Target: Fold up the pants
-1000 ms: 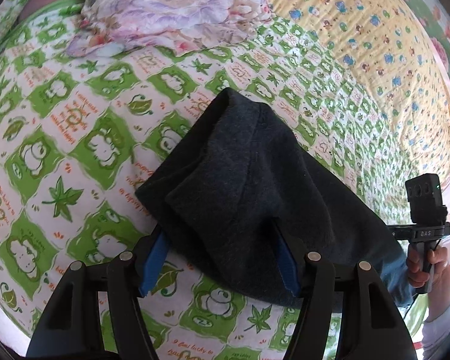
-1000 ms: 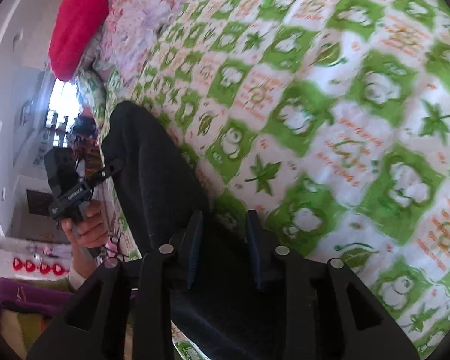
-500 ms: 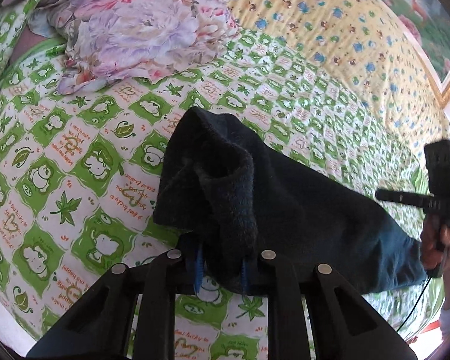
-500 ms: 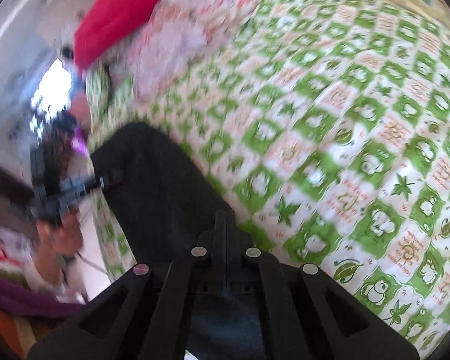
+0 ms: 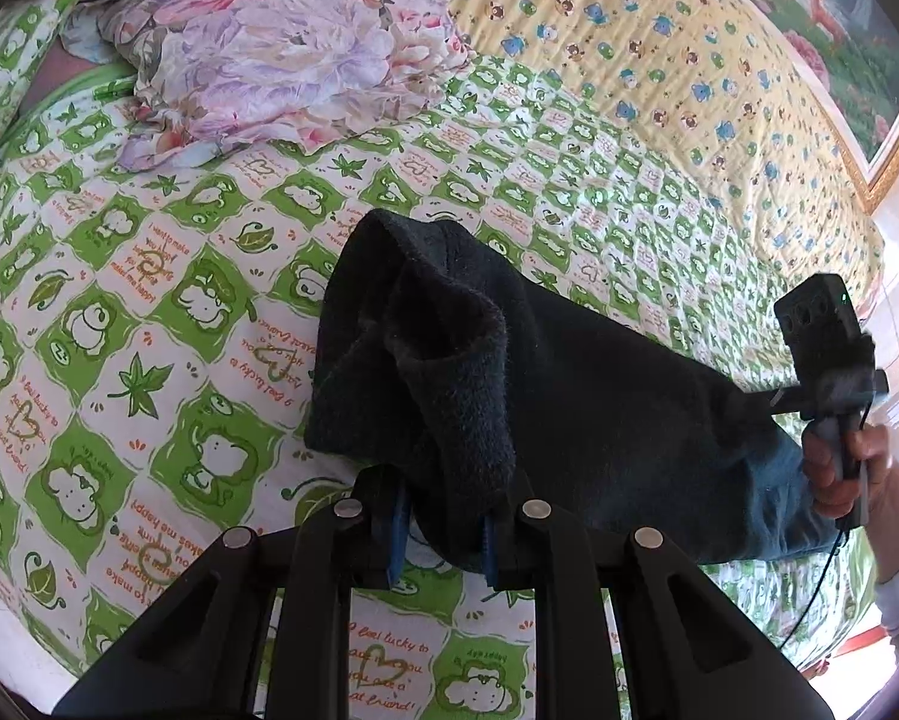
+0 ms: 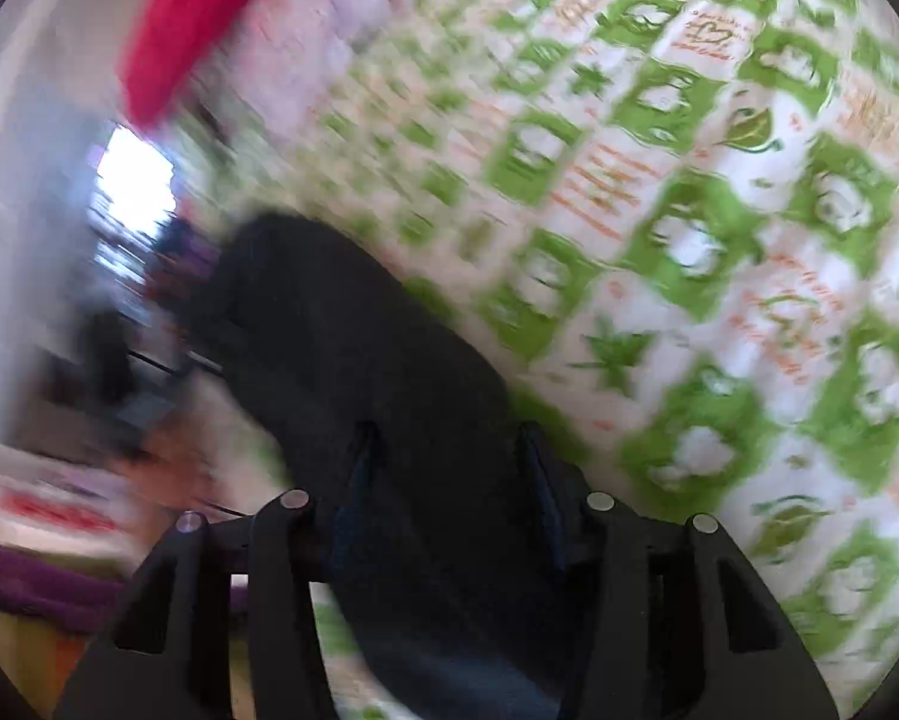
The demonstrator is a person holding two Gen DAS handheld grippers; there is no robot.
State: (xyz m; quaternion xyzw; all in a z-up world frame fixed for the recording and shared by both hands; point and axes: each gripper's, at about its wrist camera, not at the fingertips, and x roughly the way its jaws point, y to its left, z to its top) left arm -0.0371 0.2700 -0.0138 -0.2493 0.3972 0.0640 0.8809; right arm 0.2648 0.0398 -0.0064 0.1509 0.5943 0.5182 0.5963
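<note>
Green-and-white patterned quilt covers the bed, and a crumpled floral sheet lies at its far left end with a yellow teddy-print blanket to the right of it. Dark fleece pants stretch across the quilt from the near left towards the right. At their left end a bunched fold of the fabric stands up off the quilt, and the left gripper holds it: the blue-padded fingers sit narrow, closed on that fold. Further right the pants run flat and taut to the right gripper, seen from the left wrist camera at the far right edge, held in the person's right hand; its grip is hidden there.

The right wrist view is badly blurred. The pants lie between the right gripper's fingers, which stand wide apart on either side of the cloth; whether they press it I cannot tell. A red pillow shows at upper left.
</note>
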